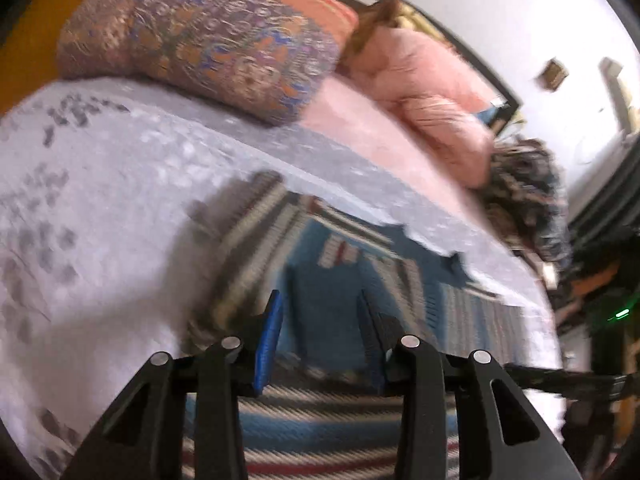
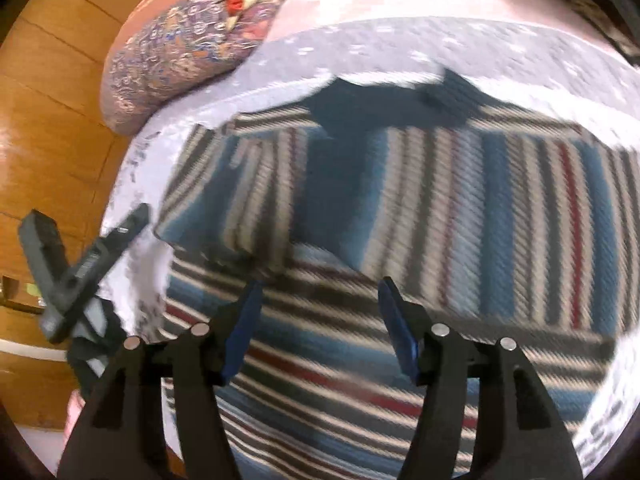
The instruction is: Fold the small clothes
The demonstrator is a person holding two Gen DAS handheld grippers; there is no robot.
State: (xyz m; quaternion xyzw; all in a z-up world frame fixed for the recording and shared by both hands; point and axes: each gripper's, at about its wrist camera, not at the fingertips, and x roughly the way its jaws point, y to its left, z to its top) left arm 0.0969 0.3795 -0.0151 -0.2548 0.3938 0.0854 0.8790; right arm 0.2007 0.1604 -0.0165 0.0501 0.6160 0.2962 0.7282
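Note:
A small striped garment (image 1: 340,280) (image 2: 440,220) in blue, white, grey and red, with a dark collar (image 2: 384,104), lies spread on the pale grey bedspread (image 1: 100,200) (image 2: 360,40). My left gripper (image 1: 320,300) hovers open just above its blue part, with nothing between the blue fingers (image 1: 270,344). Over the garment's near half, my right gripper (image 2: 318,288) is also open and holds nothing. A folded flap of the garment (image 2: 224,184) lies at its left side. Both views are blurred by motion.
A patterned bolster pillow (image 1: 200,44) (image 2: 176,56) and a pink quilt (image 1: 436,100) lie at the head of the bed. A dark patterned cloth heap (image 1: 524,200) sits by the bed's right edge. Wooden floor (image 2: 52,128) and the other gripper's black body (image 2: 76,272) show left.

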